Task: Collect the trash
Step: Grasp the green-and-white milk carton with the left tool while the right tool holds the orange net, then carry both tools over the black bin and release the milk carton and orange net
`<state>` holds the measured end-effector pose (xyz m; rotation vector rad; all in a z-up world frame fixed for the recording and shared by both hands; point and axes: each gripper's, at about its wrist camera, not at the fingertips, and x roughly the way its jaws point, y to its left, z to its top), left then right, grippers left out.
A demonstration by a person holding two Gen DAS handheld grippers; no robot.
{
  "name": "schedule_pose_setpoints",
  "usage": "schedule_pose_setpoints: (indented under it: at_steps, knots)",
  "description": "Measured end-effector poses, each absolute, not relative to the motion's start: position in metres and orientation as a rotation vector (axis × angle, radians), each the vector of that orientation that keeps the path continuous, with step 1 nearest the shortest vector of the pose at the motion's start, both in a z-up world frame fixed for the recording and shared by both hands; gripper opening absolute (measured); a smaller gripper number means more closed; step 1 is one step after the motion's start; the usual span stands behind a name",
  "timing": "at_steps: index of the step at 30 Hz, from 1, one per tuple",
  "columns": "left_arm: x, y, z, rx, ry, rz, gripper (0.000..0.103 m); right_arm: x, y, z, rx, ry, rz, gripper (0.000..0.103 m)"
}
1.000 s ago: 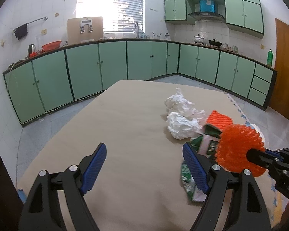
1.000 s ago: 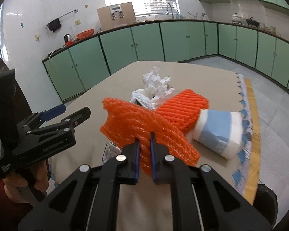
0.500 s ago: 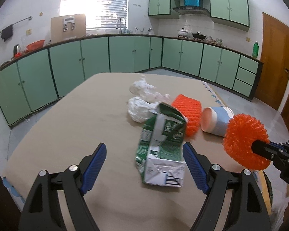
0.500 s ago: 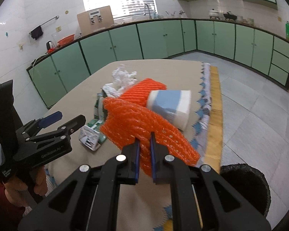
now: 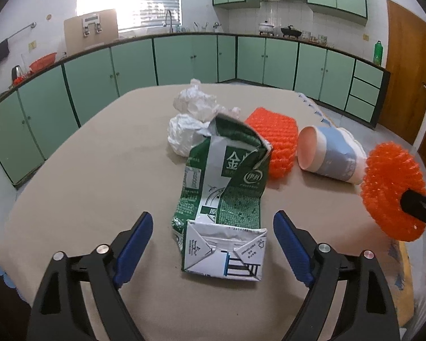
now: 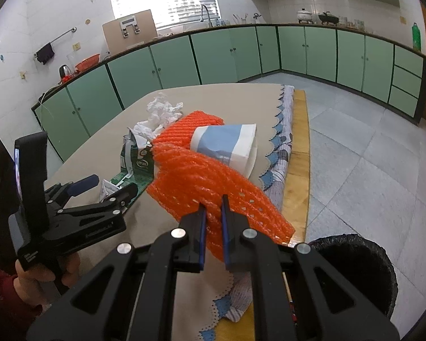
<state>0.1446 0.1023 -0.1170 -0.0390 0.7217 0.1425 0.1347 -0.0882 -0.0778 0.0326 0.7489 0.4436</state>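
The counter (image 5: 85, 187) carries the trash: a flattened green milk carton (image 5: 224, 199), a paper cup (image 5: 329, 153) on its side and crumpled white paper (image 5: 190, 113). The black bin (image 6: 355, 267) stands on the floor beside it. The left gripper (image 5: 213, 244) is opening its jaws wide around the carton without touching it; it may slide away when pinched. The right gripper (image 6: 213, 227) is clamped on an orange foam net (image 6: 213, 187), which probably could miss the bin if released early.

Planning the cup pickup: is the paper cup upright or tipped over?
Tipped. The paper cup lies on its side on the table, its open mouth showing sideways toward the milk carton.
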Motion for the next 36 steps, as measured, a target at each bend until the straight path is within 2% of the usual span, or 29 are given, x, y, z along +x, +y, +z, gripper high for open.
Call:
schedule_pose_setpoints:
  at_steps: [2, 3, 4, 9, 19, 36]
  knots:
    - [0.148, 0.103, -0.120, -0.049, 0.730, 0.138, 0.081, 0.137, -0.089, -0.080, 0.035, 0.755, 0.439, 0.008]
    - [0.149, 0.103, -0.121, -0.052, 0.734, 0.133, 0.070, 0.137, -0.090, -0.081, 0.036, 0.757, 0.437, 0.008]
    - [0.149, 0.103, -0.123, -0.052, 0.740, 0.132, 0.066, 0.138, -0.090, -0.082, 0.036, 0.759, 0.436, 0.008]
    - [0.145, 0.103, -0.121, -0.051, 0.724, 0.142, 0.065, 0.140, -0.090, -0.081, 0.034, 0.764, 0.431, 0.008]
    - [0.119, 0.093, -0.085, -0.059, 0.643, 0.117, 0.064, 0.129, -0.098, -0.069, 0.035, 0.738, 0.420, 0.008]
    - [0.100, 0.011, -0.035, -0.024, 0.543, -0.095, 0.064, 0.089, -0.177, -0.045, 0.092, 0.672, 0.275, 0.008]
